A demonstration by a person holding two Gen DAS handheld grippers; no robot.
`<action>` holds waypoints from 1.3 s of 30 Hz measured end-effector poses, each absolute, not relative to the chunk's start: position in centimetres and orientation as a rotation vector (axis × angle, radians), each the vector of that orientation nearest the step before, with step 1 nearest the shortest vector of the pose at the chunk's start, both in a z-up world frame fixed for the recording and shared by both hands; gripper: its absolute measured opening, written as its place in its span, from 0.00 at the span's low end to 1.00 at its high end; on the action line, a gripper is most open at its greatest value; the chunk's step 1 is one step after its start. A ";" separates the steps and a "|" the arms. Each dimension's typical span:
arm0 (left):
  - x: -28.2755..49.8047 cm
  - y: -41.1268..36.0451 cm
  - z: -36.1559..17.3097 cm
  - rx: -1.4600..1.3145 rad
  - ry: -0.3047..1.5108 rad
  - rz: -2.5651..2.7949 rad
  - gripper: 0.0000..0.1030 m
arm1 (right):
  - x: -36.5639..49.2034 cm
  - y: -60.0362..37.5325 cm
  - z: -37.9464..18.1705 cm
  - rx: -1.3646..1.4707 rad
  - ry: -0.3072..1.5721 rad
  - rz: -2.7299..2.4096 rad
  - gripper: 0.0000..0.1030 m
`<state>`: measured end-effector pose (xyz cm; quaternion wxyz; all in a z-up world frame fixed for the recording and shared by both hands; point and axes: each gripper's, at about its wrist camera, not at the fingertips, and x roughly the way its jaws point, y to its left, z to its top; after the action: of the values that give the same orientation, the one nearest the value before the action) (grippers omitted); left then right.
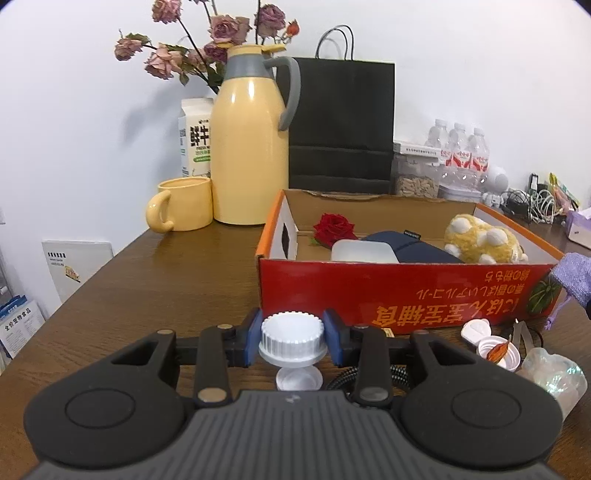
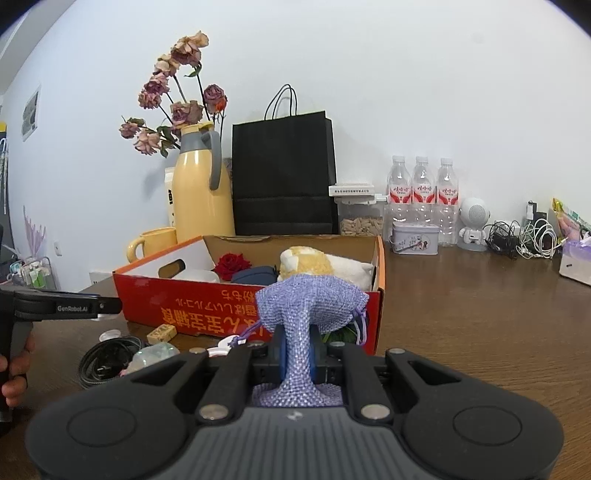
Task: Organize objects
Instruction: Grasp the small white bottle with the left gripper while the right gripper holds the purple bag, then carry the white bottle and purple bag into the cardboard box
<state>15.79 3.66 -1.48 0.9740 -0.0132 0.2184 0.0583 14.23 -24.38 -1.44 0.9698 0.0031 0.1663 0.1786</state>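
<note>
milk carton [image 1: 195, 138] half behind yellow jug [image 1: 251, 147] — purple pouch [image 1: 572, 275] cut by frame edge

Along the wall you have a yellow jug [image 1: 249, 147] with dried roses [image 1: 218, 33] behind it, a milk carton [image 1: 195, 138] just to its left and a yellow mug [image 1: 183, 203] in front of the carton. A black bag [image 2: 284, 177] stands right of the jug. Further right you see a clear jar [image 2: 360, 218], three water bottles [image 2: 423, 192], a small tin [image 2: 415, 238], a white speaker [image 2: 474, 221] and tangled cables [image 2: 524, 240], all on the counter [image 2: 480, 314].
</note>
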 end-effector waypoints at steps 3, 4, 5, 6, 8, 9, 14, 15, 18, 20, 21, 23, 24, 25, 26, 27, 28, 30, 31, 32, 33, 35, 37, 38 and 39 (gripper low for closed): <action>15.2 3.7 -1.0 -0.035 0.424 0.110 0.35 | 14.1 -24.3 -1.4 0.003 0.326 0.365 0.10; 14.9 3.6 -0.8 -0.034 0.415 0.106 0.35 | 14.0 -24.2 -1.4 0.002 0.320 0.367 0.10; 14.7 3.5 -0.5 -0.032 0.404 0.103 0.35 | 13.9 -24.2 -1.3 0.002 0.315 0.369 0.10; 14.6 3.4 -0.3 -0.030 0.397 0.100 0.35 | 13.9 -24.2 -1.2 0.005 0.313 0.372 0.10; 14.3 3.2 0.2 -0.035 0.384 0.087 0.35 | 13.8 -24.1 -0.8 0.011 0.299 0.381 0.10; 14.2 3.0 0.6 -0.039 0.376 0.080 0.35 | 13.7 -24.1 -0.5 0.011 0.292 0.388 0.10; 14.6 1.7 2.9 -0.033 0.321 0.034 0.35 | 14.2 -23.3 1.1 0.014 0.258 0.420 0.10; 14.8 1.4 3.3 -0.031 0.312 0.027 0.35 | 14.5 -23.1 1.3 0.013 0.253 0.425 0.10; 15.8 0.5 4.4 -0.030 0.289 0.005 0.35 | 15.5 -22.3 2.2 0.015 0.246 0.440 0.10; 16.6 0.1 4.8 -0.029 0.279 -0.003 0.36 | 16.4 -21.7 2.7 0.013 0.238 0.445 0.10; 17.1 -0.1 5.1 -0.031 0.276 -0.008 0.36 | 17.0 -21.4 3.0 0.014 0.237 0.447 0.10; 18.2 -0.4 5.3 -0.040 0.276 -0.012 0.36 | 18.3 -20.6 3.4 0.018 0.239 0.451 0.10; 18.9 -0.5 5.5 -0.046 0.277 -0.013 0.36 | 19.0 -20.2 3.5 0.022 0.241 0.452 0.10; 19.5 -0.6 5.6 -0.054 0.275 -0.014 0.36 | 19.9 -19.8 3.6 0.026 0.246 0.453 0.10; 20.2 -0.6 5.7 -0.062 0.274 -0.012 0.36 | 20.6 -19.5 3.7 0.031 0.250 0.454 0.10; 20.7 -0.6 5.7 -0.069 0.274 -0.010 0.36 | 21.4 -19.1 3.7 0.037 0.256 0.455 0.10; 21.4 -0.6 5.8 -0.075 0.274 -0.008 0.36 | 22.2 -18.7 3.7 0.039 0.265 0.455 0.10; 22.7 -0.6 5.8 -0.084 0.279 -0.002 0.36 | 23.5 -17.9 3.7 0.038 0.272 0.454 0.10; 23.4 -0.7 5.8 -0.088 0.282 0.002 0.36 | 24.2 -17.5 3.7 0.036 0.276 0.453 0.10; 24.1 -0.7 5.7 -0.090 0.286 0.008 0.36 | 24.8 -17.1 3.6 0.034 0.279 0.451 0.10; 24.9 -0.7 5.7 -0.093 0.291 0.015 0.36 | 25.5 -16.8 3.5 0.038 0.283 0.450 0.10; 26.2 -0.6 5.4 -0.105 0.301 0.026 0.36 | 26.8 -16.3 3.2 0.051 0.294 0.447 0.10; 27.0 -0.4 4.7 -0.116 0.316 0.031 0.36 | 27.6 -16.0 2.5 0.056 0.304 0.440 0.10; 27.3 -0.3 4.3 -0.108 0.330 0.029 0.36 | 28.0 -15.9 2.2 0.057 0.315 0.443 0.10; 27.6 -0.3 4.0 -0.104 0.340 0.025 0.36 | 28.2 -15.9 1.9 0.056 0.326 0.446 0.10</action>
<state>27.56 -0.32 4.04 0.9842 -0.0516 0.1692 0.0123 28.20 -15.93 1.95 0.9617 0.0276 0.1608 0.2201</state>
